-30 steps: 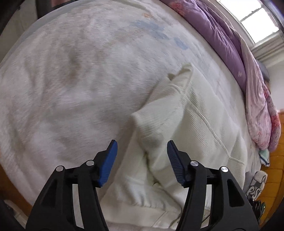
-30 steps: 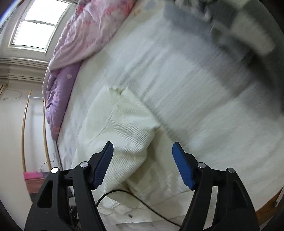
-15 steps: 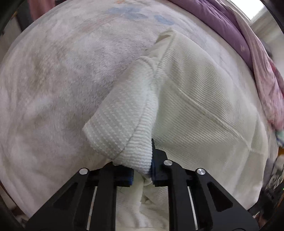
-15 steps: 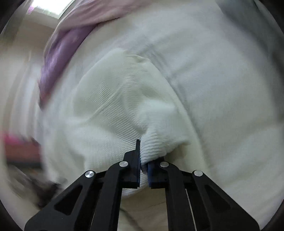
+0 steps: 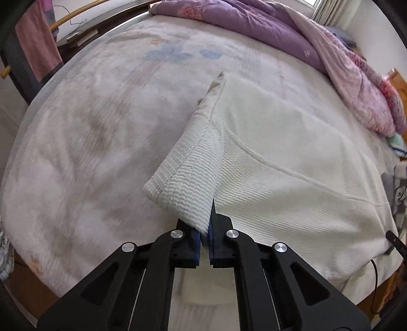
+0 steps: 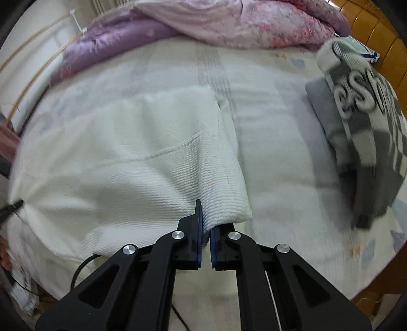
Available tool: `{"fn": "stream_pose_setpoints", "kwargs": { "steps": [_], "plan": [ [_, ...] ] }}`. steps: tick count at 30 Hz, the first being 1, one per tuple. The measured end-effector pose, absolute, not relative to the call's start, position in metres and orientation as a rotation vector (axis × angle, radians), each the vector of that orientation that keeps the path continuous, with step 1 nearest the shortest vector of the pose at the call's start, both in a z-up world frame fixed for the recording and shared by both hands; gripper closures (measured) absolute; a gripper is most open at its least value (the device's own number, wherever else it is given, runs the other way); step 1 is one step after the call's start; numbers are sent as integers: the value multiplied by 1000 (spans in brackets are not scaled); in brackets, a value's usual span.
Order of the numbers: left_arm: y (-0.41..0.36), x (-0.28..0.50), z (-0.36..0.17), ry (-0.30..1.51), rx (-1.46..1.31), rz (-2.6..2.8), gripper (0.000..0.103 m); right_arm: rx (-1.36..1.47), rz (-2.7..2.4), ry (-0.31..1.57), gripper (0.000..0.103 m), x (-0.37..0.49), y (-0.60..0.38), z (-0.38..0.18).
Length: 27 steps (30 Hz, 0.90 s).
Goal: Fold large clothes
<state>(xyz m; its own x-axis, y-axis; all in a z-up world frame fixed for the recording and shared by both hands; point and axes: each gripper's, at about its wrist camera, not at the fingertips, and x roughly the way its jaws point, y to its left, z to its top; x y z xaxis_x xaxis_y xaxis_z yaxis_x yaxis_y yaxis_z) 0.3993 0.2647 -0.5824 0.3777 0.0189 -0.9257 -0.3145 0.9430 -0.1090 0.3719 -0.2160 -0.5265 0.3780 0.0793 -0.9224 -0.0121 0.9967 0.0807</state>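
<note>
A cream waffle-knit garment (image 5: 279,157) lies spread on the bed (image 5: 84,122), its near edge lifted. My left gripper (image 5: 204,229) is shut on the garment's near left corner, which folds up over the blue pads. In the right wrist view the same garment (image 6: 122,152) stretches away to the left. My right gripper (image 6: 206,229) is shut on its near right corner. The cloth is held taut between the two corners, slightly above the sheet.
A purple and pink duvet (image 5: 318,51) is bunched along the bed's far side, also in the right wrist view (image 6: 229,20). A folded grey checked garment (image 6: 361,114) lies on the bed to the right. A black cable (image 6: 81,267) hangs at the near edge.
Both grippers went from open above the garment to shut on its near corners, then lifted and pulled the edge towards me, tautening the cloth.
</note>
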Motion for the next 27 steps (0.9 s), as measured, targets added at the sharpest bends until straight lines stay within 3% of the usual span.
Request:
{"fn": "stream_pose_setpoints", "kwargs": {
  "steps": [6, 7, 8, 9, 10, 11, 13, 19, 23, 27],
  "plan": [
    [255, 379, -605, 1191, -259, 263, 98, 29, 63, 1249, 98, 347, -215, -561],
    [255, 375, -607, 1193, -256, 268, 94, 26, 82, 1255, 97, 344, -215, -563],
    [254, 371, -609, 1189, -265, 279, 88, 38, 104, 1257, 93, 343, -215, -563],
    [254, 368, -611, 1191, -279, 283, 68, 39, 108, 1252, 87, 344, -216, -563],
    [254, 364, -611, 1193, -290, 292, 44, 5, 96, 1247, 74, 340, -218, -561],
    [253, 358, -610, 1182, -294, 304, 38, -24, 91, 1236, 64, 336, -219, -558],
    [251, 345, -607, 1140, -309, 314, 36, -60, 106, 1214, 59, 323, -223, -553],
    [259, 329, -617, 1136, -418, 334, 30, -160, 87, 1198, 60, 305, -237, -563],
    [271, 323, -624, 1126, -526, 358, 27, -106, 76, 1077, 82, 312, -223, -535],
    [274, 327, -637, 1143, -609, 314, 27, -102, 161, 970, 90, 336, -170, -513]
  ]
}}
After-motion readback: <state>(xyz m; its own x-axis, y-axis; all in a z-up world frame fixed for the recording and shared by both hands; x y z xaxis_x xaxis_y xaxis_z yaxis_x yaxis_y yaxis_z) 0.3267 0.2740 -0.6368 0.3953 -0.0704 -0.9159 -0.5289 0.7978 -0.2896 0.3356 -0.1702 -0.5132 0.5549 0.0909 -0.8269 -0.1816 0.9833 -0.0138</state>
